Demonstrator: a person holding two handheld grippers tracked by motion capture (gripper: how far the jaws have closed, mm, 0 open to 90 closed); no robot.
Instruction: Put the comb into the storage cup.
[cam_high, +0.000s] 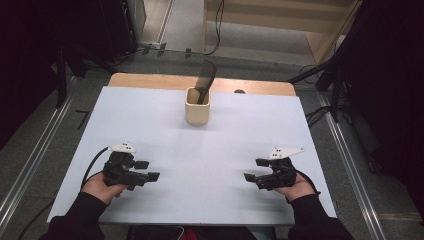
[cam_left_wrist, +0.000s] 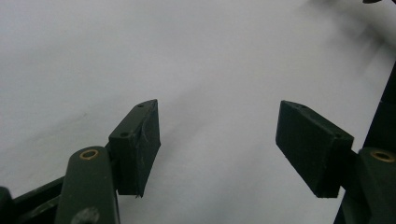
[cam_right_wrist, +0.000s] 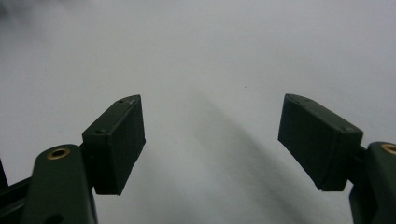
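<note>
A cream square cup (cam_high: 197, 106) stands upright at the back middle of the white table (cam_high: 165, 135), with a dark utensil (cam_high: 204, 80) leaning out of it. My left gripper (cam_high: 148, 170) rests low at the front left, jaws pointing right and open, nothing between them. My right gripper (cam_high: 256, 169) sits at the front right, jaws pointing left and open, also empty. In the left gripper view the left gripper (cam_left_wrist: 217, 140) hangs over bare white surface with its pads (cam_left_wrist: 140, 140) wide apart. The right gripper (cam_right_wrist: 210, 140) in the right gripper view has its pads (cam_right_wrist: 119, 140) equally spread over bare table.
A wooden board edge (cam_high: 150, 80) runs behind the white sheet. Metal rails (cam_high: 35, 155) flank the table on the floor, and cables (cam_high: 320, 115) lie at the right. Dark equipment stands at the back left and far right.
</note>
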